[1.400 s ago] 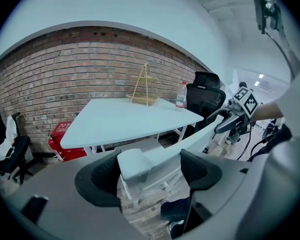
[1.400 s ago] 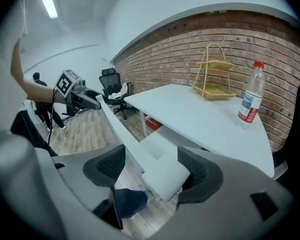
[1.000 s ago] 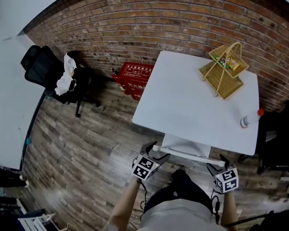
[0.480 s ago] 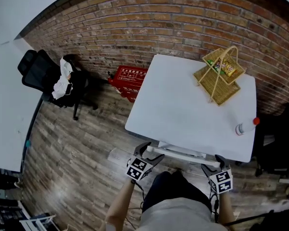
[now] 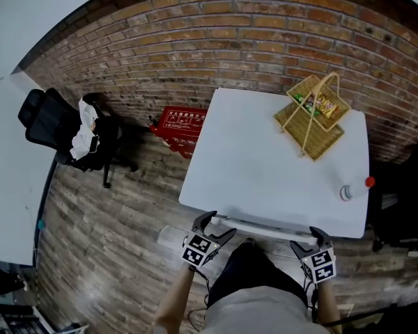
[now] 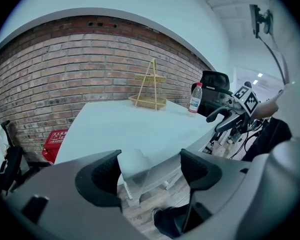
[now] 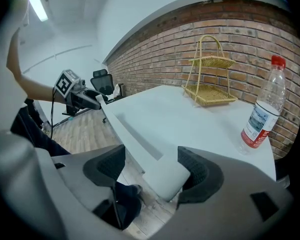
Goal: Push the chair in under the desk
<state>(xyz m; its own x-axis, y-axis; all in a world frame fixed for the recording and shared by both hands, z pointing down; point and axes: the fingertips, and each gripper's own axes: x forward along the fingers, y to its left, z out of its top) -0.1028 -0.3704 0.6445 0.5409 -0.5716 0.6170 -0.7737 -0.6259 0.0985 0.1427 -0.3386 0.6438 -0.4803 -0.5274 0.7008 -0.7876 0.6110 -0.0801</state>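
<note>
**A:** How does the left gripper stand?

**B:** Its jaws are released and wide apart. They straddle one end of the chair at its white back, which lies nearer the left jaw and isn't pinched.

**A:** And where is the chair itself?

**B:** It's just ahead of both pairs of jaws, apparently tucked under the white surface (from the head view only the top of its back shows). I'd judge the push nearly finished.

**A:** And the right gripper?

**B:** Much the same. Its jaws are unclenched, and the other end of the back sits between them, against the right jaw.

**A:** What could go wrong?

**B:** Nothing is clamped, so a jaw could slip off. If one side leads, the chair could skew and knock the surface. A hard bump might topple the bottle standing beyond the right jaw.
</note>
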